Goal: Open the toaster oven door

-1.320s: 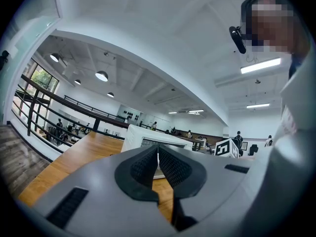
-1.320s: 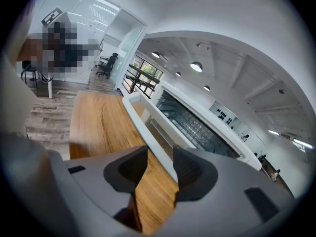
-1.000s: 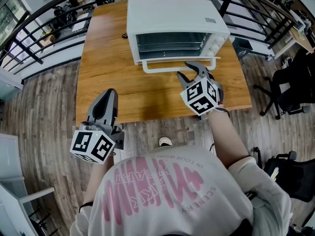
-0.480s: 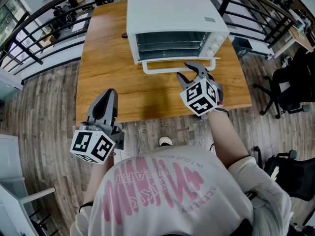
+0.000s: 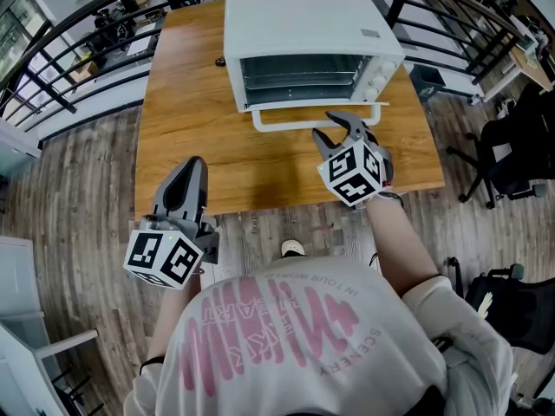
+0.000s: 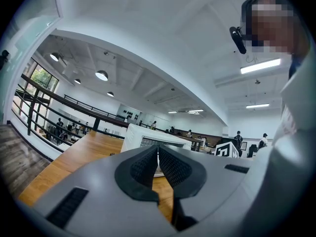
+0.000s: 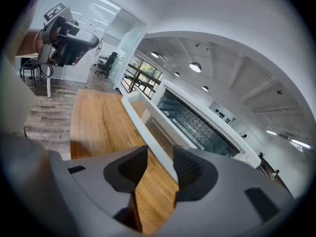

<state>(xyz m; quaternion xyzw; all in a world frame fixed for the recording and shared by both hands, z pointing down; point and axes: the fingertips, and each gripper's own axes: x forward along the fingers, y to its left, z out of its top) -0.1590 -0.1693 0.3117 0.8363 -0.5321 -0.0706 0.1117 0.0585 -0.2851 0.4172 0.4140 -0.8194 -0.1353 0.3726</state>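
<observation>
Standing at the near edge of the wooden table (image 5: 199,137), one gripper in each hand, white shirt with pink print (image 5: 286,328) filling the bottom of the head view. Holds the right gripper (image 5: 336,125) low over the table, right of the middle, tips aimed at the far edge and reaching the white handle (image 5: 286,120) of the toaster oven (image 5: 303,24). Shows, in the right gripper view, jaws set a moderate way apart and clamping nothing, the handle running across the gap close by the right-hand pad (image 7: 190,169); cannot tell whether pad and handle touch. Carries the left gripper (image 5: 192,167) at the near left corner, tips just over the table's edge, the rest of it out over the plank floor (image 5: 87,172). Shows there jaws pressed together down to a hairline slit, nothing between them, well apart from the oven.

At the far edge, right of the middle: the oven itself, front turned toward the near edge, door (image 5: 312,103) swung down and forward, wire racks (image 5: 299,76) open to view, knobs (image 5: 377,76) at the right end of the front. On the table just beside the oven's left side: a small dark thing (image 5: 219,62), too small to tell. Beyond the far and left edges: a black railing (image 5: 78,50). Off the right edge, on the floor: a dark office chair (image 5: 512,159).
</observation>
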